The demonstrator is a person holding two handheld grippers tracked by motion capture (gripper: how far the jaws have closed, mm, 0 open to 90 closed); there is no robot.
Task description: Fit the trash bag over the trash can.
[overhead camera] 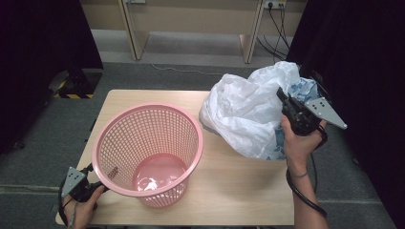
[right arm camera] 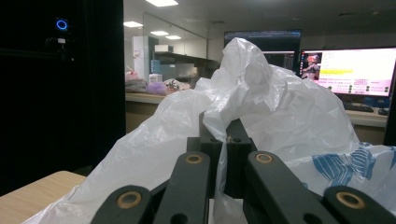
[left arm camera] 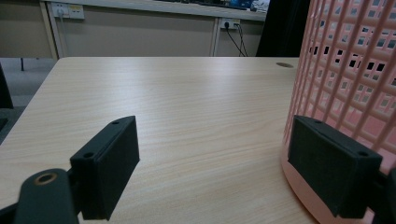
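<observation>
Honestly, your right gripper (right arm camera: 223, 135) was pinching just 1 thin fold of the plastic bag (overhead camera: 248, 112), which risked slipping free. Your left gripper (left arm camera: 212, 172) sat spread beside the pink basket (overhead camera: 148, 148), so a nudge might have tipped it.

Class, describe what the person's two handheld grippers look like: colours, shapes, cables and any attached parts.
Both are black. The left gripper and right gripper each carry a grey three-cornered plate dotted with small holes. A black cable trails from the right one. Flat rectangular pads tip the jaws; brass-coloured rivets mark the linkages.

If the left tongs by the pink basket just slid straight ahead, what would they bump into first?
Probably the pink basket: one pad of the open left tongs already sits at its base. Between the pads lies bare table.
</observation>
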